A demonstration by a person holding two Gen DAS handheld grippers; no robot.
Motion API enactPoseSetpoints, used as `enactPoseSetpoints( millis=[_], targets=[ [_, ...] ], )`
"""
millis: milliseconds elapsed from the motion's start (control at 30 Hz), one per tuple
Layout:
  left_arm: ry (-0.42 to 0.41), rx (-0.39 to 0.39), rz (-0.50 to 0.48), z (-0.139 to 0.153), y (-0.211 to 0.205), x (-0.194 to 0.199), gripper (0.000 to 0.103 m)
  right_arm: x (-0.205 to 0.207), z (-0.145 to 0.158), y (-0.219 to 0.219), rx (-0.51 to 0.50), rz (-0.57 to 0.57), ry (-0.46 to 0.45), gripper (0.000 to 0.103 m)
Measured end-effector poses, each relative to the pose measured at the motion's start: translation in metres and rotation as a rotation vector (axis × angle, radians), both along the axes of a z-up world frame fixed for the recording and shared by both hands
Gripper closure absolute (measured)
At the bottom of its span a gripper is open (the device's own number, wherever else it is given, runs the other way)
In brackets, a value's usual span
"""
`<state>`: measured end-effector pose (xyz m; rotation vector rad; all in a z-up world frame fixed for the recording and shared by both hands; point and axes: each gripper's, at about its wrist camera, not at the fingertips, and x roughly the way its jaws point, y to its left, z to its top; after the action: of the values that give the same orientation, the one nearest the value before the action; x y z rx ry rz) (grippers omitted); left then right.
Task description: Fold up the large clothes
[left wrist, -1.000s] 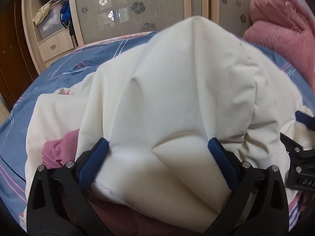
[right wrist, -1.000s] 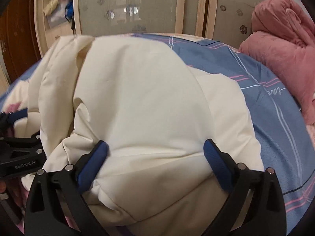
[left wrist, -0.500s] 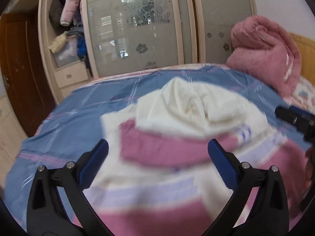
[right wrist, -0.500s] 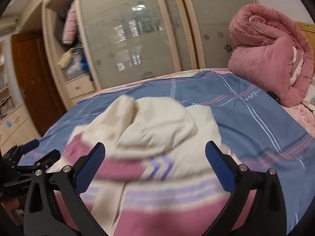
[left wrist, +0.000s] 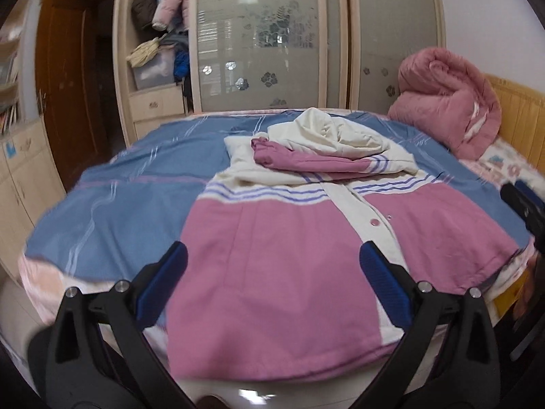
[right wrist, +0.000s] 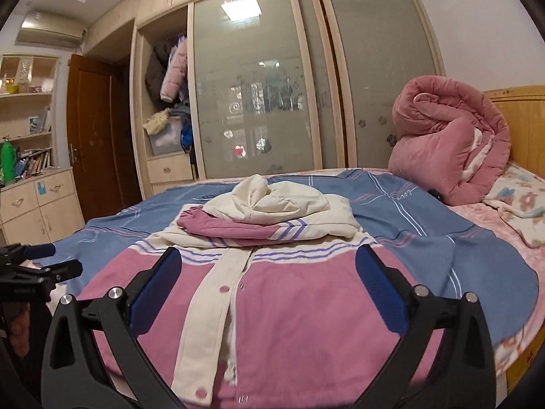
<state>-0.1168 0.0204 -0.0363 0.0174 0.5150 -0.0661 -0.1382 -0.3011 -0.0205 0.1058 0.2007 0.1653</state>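
Hovering released, both: left hand-held gripper (left wrist: 272,274) and right hand-held gripper (right wrist: 269,272) face the jacket (left wrist: 272,266), hem nearest, length running away.

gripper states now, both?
Left gripper: open, holding nothing, above the jacket.
Right gripper: open, holding nothing.

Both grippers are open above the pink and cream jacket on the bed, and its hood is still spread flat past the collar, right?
Not quite. The hood is not spread flat: the right wrist view shows it bunched up over the folded-in sleeve. The rest holds: left gripper and right gripper both have open jaws above the jacket on the bed.
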Motion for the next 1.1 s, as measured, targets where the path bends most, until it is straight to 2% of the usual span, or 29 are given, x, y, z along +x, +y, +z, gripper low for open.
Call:
enactPoseSetpoints(
  millis=[67,133,433,633,733,867,900,1000,1100],
  targets=[
    [0.014,-0.019,0.006,-0.006,0.003,-0.006,0.002,-0.004,-0.004,-0.001,-0.013,-0.001,0.015,0.001],
    [0.015,-0.018,-0.003,-0.008,0.002,-0.009,0.002,-0.014,-0.003,-0.006,0.001,-0.005,-0.017,0.001],
    [-0.036,-0.009,-0.017,0.004,-0.002,-0.038,0.002,-0.036,0.004,-0.026,0.084,-0.046,-0.07,0.001],
    [-0.05,-0.015,-0.011,0.007,0.001,-0.043,0.002,-0.043,0.007,-0.02,0.047,-0.043,-0.105,0.001],
    [-0.064,-0.016,-0.01,0.009,0.004,-0.044,0.002,-0.046,0.006,-0.022,0.059,-0.044,-0.117,0.001],
    [-0.088,0.003,-0.052,0.008,0.009,-0.045,0.002,-0.055,0.0,-0.02,0.015,-0.054,-0.167,0.001],
    [-0.099,0.019,-0.062,0.008,0.01,-0.046,0.002,-0.059,-0.004,-0.019,-0.01,-0.065,-0.191,0.001],
    [-0.198,0.155,-0.075,0.008,0.016,-0.054,0.002,-0.066,-0.03,-0.016,-0.084,-0.148,-0.227,0.001],
    [-0.373,0.469,-0.097,-0.01,0.008,-0.076,0.002,-0.062,-0.051,-0.021,-0.086,-0.179,-0.183,0.001]
  ],
)
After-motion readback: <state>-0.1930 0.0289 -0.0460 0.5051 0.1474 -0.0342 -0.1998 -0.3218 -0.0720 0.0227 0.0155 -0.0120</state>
